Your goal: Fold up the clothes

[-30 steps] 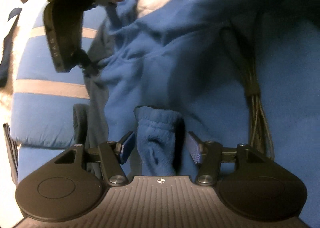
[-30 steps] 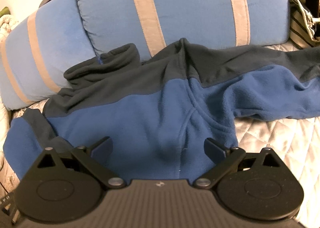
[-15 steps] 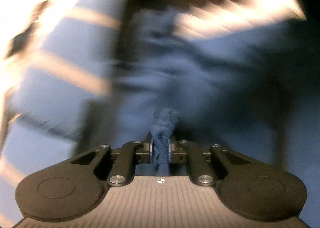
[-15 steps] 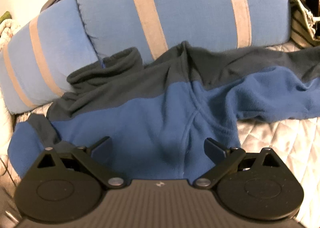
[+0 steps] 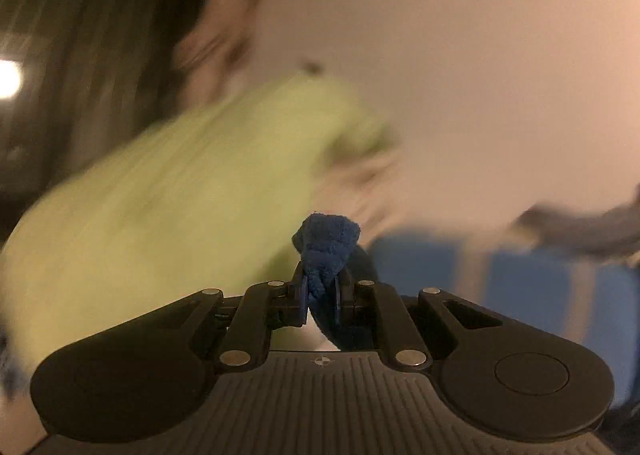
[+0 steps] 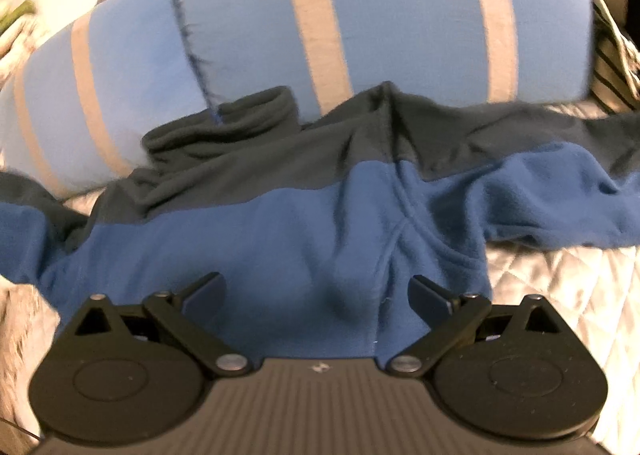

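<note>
The left gripper [image 5: 320, 293] has its two fingers pressed together on a bunched fold of blue fleece [image 5: 326, 245], which sticks up past the fingertips and hangs down between them toward the gripper's body. Everything beyond that pinch is smeared by blur: a yellow-green cloth [image 5: 168, 207] fills the space ahead and to the left of the fingers, a pale wall [image 5: 460, 75] lies ahead and to the right, and a blue shape with pale stripes sits low on the right.

The right gripper [image 6: 316, 289] is spread wide, its fingers well apart with nothing between them. Directly ahead of it, and running under its fingers, lies the fleece top [image 6: 280, 239], blue in its lower part and dark grey across the shoulders, spread out on a quilted cover [image 6: 560, 295]. Its collar [image 6: 240, 115] stands up ahead and slightly left of the fingers, touching the pillows. One sleeve [image 6: 560, 199] stretches off to the right. Beyond the top, two blue pillows with tan stripes [image 6: 380, 15] lean side by side.
</note>
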Available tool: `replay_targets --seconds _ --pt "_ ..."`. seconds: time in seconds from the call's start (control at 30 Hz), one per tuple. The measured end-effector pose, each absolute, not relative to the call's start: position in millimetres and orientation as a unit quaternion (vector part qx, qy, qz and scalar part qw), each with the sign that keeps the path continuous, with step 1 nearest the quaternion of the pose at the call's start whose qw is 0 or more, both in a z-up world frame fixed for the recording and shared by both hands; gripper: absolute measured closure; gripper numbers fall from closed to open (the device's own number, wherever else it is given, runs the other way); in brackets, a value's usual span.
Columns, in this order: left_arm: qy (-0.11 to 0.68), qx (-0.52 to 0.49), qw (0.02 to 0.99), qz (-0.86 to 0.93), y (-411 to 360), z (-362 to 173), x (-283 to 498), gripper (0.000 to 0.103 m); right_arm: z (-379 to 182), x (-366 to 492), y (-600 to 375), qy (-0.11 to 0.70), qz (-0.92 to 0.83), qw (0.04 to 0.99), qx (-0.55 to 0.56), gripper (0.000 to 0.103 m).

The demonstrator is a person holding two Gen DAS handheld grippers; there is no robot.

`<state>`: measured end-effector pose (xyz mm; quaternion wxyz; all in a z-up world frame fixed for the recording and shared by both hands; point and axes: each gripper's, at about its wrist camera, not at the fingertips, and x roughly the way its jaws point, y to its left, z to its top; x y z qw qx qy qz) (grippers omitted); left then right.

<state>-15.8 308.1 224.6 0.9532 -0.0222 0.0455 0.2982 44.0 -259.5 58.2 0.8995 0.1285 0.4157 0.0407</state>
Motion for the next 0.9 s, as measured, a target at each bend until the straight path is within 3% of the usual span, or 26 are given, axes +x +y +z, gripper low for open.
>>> replay_targets --seconds 0.2,0.37,0.63,0.9 --pt "0.13 -0.149 0.921 0.335 381.7 98.8 -97.7 0.091 54.5 37.7 -223.1 0.396 0.085 0.913 0.051 0.002" --pt "0.161 -0.265 0.877 0.368 416.3 24.6 -134.4 0.091 43.4 29.7 -191.9 0.37 0.126 0.92 -0.027 0.002" --pt "0.181 -0.34 0.852 0.356 443.2 -16.5 -157.3 0.089 46.3 7.1 -146.9 0.33 0.203 0.918 -0.086 0.002" --pt "0.19 -0.353 0.848 0.345 446.5 -20.8 -150.0 0.089 46.3 -3.7 -13.3 0.323 0.306 0.89 -0.103 0.004"
